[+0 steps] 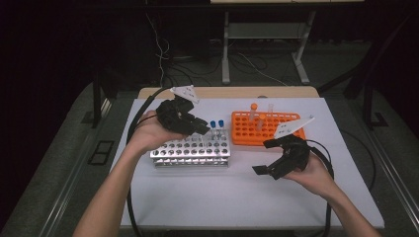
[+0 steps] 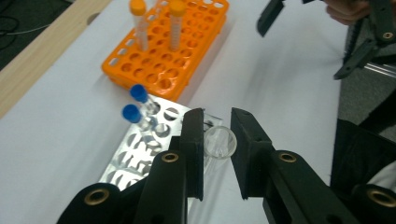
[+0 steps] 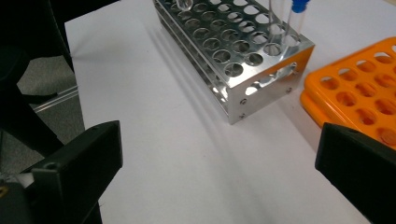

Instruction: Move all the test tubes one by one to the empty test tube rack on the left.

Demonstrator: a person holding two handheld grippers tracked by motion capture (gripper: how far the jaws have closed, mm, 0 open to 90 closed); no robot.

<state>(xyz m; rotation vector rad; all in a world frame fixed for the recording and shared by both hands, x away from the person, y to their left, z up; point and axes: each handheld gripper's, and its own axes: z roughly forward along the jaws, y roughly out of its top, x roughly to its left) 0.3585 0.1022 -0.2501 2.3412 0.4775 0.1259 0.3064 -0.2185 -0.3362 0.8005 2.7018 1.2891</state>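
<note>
The left tongs (image 2: 217, 149) hold a clear, uncapped plastic tube (image 2: 219, 142) between their black jaws, its open mouth facing the camera in the left gripper view. They hang above the shiny metal tube rack (image 1: 191, 150) with round holes, which stands on the white surface (image 1: 207, 197). In the high view the left tongs (image 1: 197, 126) sit over the rack's far right part, near two clear tubes with blue caps (image 1: 217, 124) that stand upright in it. Just beside the metal rack, to its right, lies an orange plastic tube rack (image 1: 264, 128) holding two upright tubes with orange caps (image 2: 156, 23). The right tongs (image 1: 269, 158) are spread wide and hold nothing, hovering over the bare surface in front of the orange rack. In the right gripper view the metal rack's end face (image 3: 266, 88) shows small screws. No brand, label or writing can be read on any item.
</note>
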